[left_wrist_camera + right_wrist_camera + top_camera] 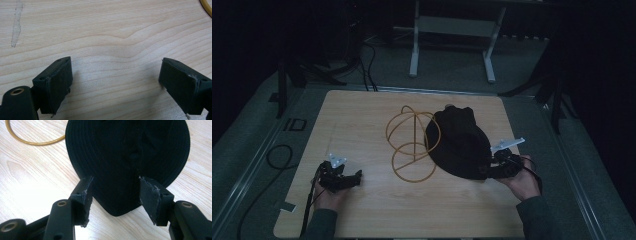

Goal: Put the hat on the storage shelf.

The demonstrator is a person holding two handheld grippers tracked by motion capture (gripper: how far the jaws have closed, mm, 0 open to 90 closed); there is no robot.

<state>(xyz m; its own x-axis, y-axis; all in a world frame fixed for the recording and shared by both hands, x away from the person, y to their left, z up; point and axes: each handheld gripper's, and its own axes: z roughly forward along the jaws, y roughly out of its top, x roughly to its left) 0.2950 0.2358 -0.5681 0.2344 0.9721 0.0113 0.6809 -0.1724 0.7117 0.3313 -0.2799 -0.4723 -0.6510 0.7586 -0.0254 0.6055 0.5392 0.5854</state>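
Straddling the black hat [127, 152] brim, right gripper [113, 195] jaws gape.

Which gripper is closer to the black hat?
Right. The right gripper has its open jaws on either side of the black hat's brim edge. The left gripper sits open over bare table, well off to the hat's left.

Carried on pale wooden table [362, 120]: wire stand [412, 142] at centre, black hat [459, 145] at three o'clock.
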